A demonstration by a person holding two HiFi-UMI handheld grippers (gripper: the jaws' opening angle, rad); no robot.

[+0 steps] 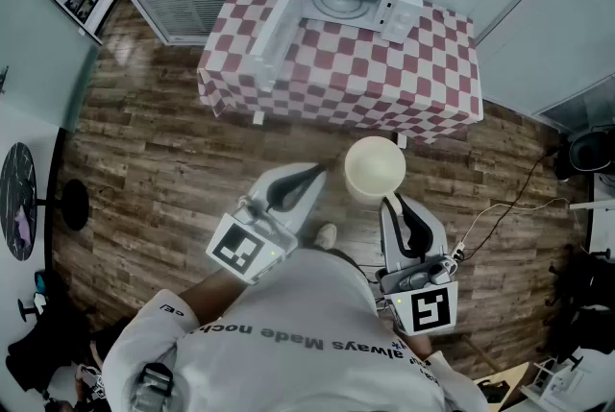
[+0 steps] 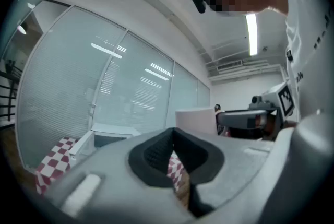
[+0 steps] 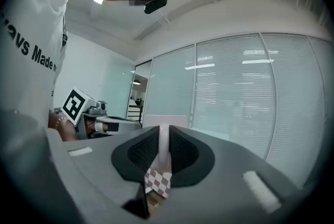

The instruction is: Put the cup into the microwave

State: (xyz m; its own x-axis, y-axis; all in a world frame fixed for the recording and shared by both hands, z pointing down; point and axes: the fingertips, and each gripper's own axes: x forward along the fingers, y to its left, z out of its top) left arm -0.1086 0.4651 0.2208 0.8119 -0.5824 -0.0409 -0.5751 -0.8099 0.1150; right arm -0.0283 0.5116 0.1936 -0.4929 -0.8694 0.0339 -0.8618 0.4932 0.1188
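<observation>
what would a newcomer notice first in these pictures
The cream cup stands out, held over the wood floor by its rim in the right gripper. Ahead, the white microwave sits door-open on a red-checked table. The left gripper is shut and empty beside the cup.

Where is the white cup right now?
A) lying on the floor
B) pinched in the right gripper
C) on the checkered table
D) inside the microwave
B: the right gripper is shut on the rim of the cup, held up short of the open microwave.
</observation>
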